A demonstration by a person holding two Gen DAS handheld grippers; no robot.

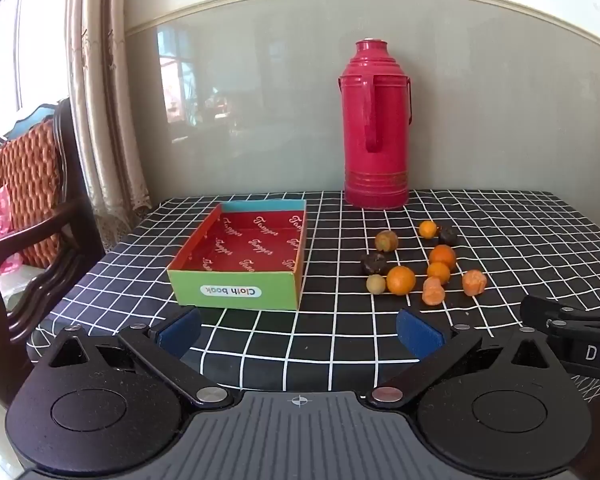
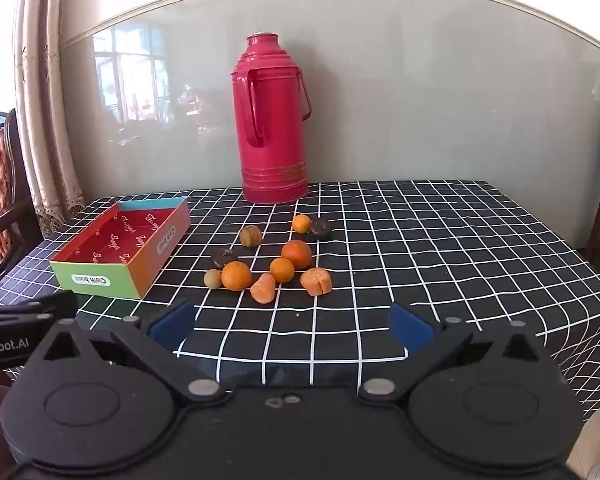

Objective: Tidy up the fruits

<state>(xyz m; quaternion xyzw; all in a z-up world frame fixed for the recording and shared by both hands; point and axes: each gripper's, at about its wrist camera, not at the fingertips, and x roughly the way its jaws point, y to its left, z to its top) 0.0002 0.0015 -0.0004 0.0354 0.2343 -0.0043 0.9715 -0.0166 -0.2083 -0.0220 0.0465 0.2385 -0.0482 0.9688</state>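
While held above checked cloth [image 1: 340, 344], left gripper [image 1: 300, 330] is seen spread wide, nothing clamped. Cardboard box [image 1: 240, 280], red-lined, is set left of round fruits [image 1: 401, 280]. Right wrist view: right gripper [image 2: 292, 326] is likewise parted, empty; glossy red thermos [image 2: 274, 128] is stood behind fruits.

The right gripper [image 1: 572, 312] is cut off by the left wrist view's right edge. Behind the orange [image 2: 297, 254], the dark fruit [image 2: 321, 227] is too small to identify.

Both claws [image 1: 300, 328] [image 2: 292, 326] apparently agape, empty
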